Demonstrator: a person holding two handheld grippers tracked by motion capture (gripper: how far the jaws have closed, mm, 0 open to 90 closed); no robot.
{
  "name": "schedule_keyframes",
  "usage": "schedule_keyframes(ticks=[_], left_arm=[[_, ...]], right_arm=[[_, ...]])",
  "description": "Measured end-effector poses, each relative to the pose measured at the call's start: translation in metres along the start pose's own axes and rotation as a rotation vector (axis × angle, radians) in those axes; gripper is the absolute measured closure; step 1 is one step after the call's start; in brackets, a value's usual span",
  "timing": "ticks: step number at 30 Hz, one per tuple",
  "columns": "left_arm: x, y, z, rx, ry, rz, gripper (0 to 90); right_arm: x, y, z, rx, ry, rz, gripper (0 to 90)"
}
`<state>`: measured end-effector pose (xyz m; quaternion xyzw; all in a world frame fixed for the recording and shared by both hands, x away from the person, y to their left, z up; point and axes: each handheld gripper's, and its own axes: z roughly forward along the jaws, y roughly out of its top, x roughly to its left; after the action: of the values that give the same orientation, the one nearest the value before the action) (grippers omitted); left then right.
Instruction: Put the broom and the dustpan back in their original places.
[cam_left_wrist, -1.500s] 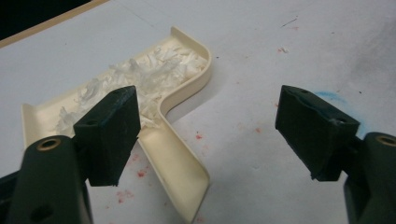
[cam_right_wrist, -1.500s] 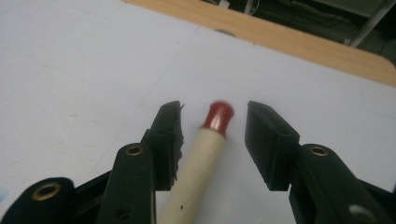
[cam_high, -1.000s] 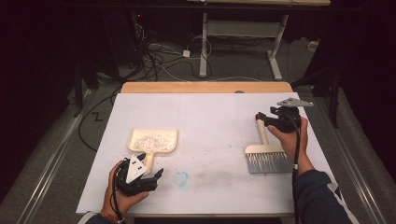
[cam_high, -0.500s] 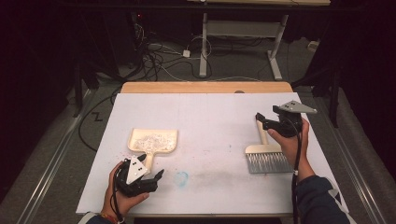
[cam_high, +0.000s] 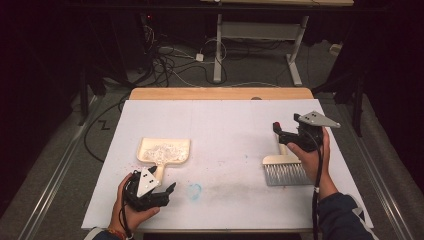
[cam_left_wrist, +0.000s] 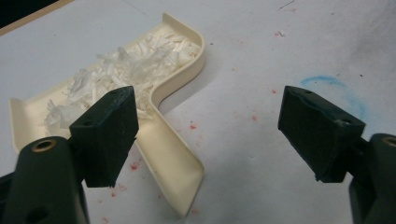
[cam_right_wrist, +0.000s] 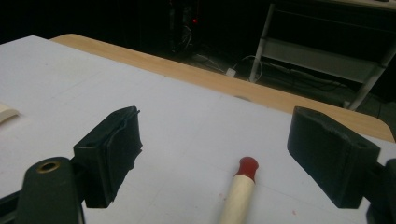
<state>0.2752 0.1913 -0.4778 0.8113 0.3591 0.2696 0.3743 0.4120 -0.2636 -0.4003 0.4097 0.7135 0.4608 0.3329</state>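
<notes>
White counter (cam_high: 225, 125) now carries the brush (cam_high: 284, 167), just released as the right gripper's (cam_high: 280, 131) fingers spread; left gripper (cam_high: 167, 192) open beside the loaded dustpan (cam_high: 162, 150).

White-covered table (cam_high: 220, 120) with two things laid on it

A dustpan (cam_high: 163, 151) of white shreds (cam_high: 162, 149) is set near the left edge; a brush (cam_high: 283, 167) is laid near the right edge.

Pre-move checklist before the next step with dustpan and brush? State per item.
1. Right gripper jaws open, just been opening, clear of the brush handle: ok.
2. Brush lying flat on the table: ok.
3. Left gripper open, dustpan handle not gripped: ok.
4. Shreds sit inside the dustpan: ok.
5. Table swept clean: not ok, small specks lie near the dustpan.
</notes>
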Motion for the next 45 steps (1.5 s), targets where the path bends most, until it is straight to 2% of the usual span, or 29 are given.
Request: schedule_keyframes(ticks=[4, 6, 8, 10, 17, 32, 45], left_arm=[[-0.001, 0.000, 0.000, 0.003, -0.011, 0.009, 19.0], [-0.002, 0.000, 0.000, 0.003, -0.016, 0.016, 18.6], [-0.002, 0.000, 0.001, 0.008, -0.023, 0.021, 18.2], [-0.003, 0.000, 0.001, 0.015, -0.023, 0.034, 17.3], [-0.004, 0.000, 0.000, 0.016, -0.022, 0.042, 17.3], [-0.006, 0.000, 0.000, 0.016, -0.031, 0.054, 17.3], [-0.008, 0.000, 0.000, 0.022, -0.035, 0.066, 17.3]], right_arm=[[0.007, 0.001, -0.006, -0.023, 0.010, -0.018, 17.4], [0.012, 0.001, -0.009, -0.031, 0.027, -0.044, 19.5], [0.019, 0.003, -0.013, -0.033, 0.023, -0.073, 19.7], [0.023, 0.004, -0.016, -0.040, 0.032, -0.085, 19.8], [0.034, 0.008, -0.029, -0.063, 0.071, -0.114, 19.3], [0.038, 0.011, -0.056, -0.101, 0.098, -0.133, 19.7], [0.041, 0.012, -0.076, -0.097, 0.119, -0.169, 19.6]])
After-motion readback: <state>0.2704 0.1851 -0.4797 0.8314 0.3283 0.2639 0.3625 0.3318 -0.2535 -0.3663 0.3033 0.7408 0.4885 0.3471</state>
